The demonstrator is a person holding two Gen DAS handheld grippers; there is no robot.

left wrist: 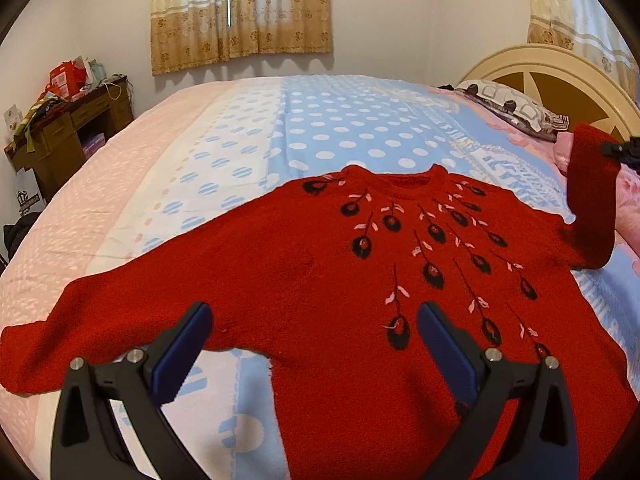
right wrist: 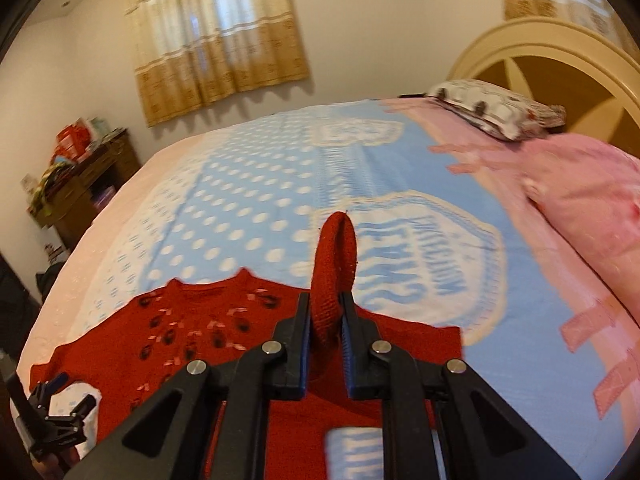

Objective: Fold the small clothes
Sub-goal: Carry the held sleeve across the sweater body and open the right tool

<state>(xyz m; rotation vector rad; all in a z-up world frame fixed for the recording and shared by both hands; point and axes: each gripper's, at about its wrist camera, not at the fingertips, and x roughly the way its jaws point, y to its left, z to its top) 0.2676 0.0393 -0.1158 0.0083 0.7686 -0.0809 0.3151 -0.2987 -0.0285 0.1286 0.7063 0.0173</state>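
Nearest the lens in the right wrist view, the right claw [right wrist: 325, 322] is clamped on the cuff end of a red sleeve [right wrist: 334, 264], which stands up between its blue-lined fingers and arches forward past the tips. The left wrist view shows the same sleeve [left wrist: 590, 196] lifted off the bed at the far right, bending over on itself. The left claw [left wrist: 314, 344] hangs with its jaws spread wide and nothing between them, above the near left part of the red sweater [left wrist: 320, 264], close to where the body meets the other sleeve [left wrist: 52, 352].

The sweater lies face up and flat on the blue dotted blanket [left wrist: 352, 128], neckline away from the camera, black and pink embroidery running down the right of its chest. The left sleeve stretches out flat toward the near left edge of the bed.

It looks like a thick, fuzzy knit: soft and limp, moderately light, and unlikely to slip from the pads, though it will probably sag and stretch if carried by one point. The cuffs, hem corners and shoulder seams look like the sound places to pinch; the embroidery may snag.

Beyond lie a patterned pillow [left wrist: 516, 110], a cream headboard [left wrist: 560, 76] and a cluttered wooden desk [left wrist: 76, 128] at far left.
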